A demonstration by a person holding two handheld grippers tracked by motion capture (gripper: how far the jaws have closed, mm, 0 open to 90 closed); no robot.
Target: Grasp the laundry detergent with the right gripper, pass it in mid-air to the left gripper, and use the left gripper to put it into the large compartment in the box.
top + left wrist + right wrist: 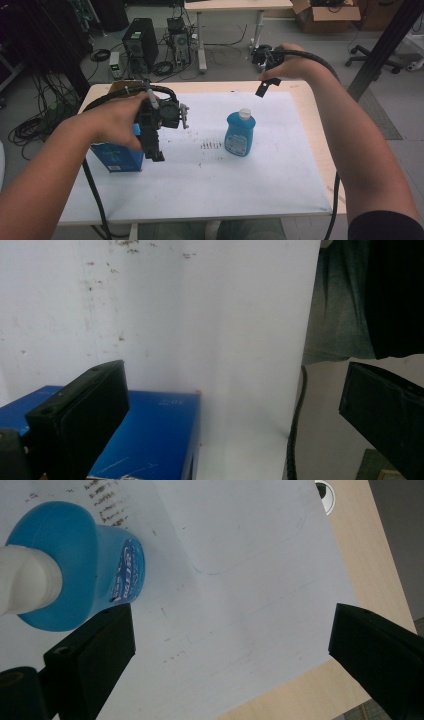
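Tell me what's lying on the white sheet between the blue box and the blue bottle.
In the high view, between the blue box and the blue bottle there are just small dark marks on the white sheet.

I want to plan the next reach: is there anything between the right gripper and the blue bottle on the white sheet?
Nothing visible stands in the way. The right gripper hangs open above the far edge of the table, and the blue bottle stands upright on the white sheet below it. The blue box lies far off under the left gripper.
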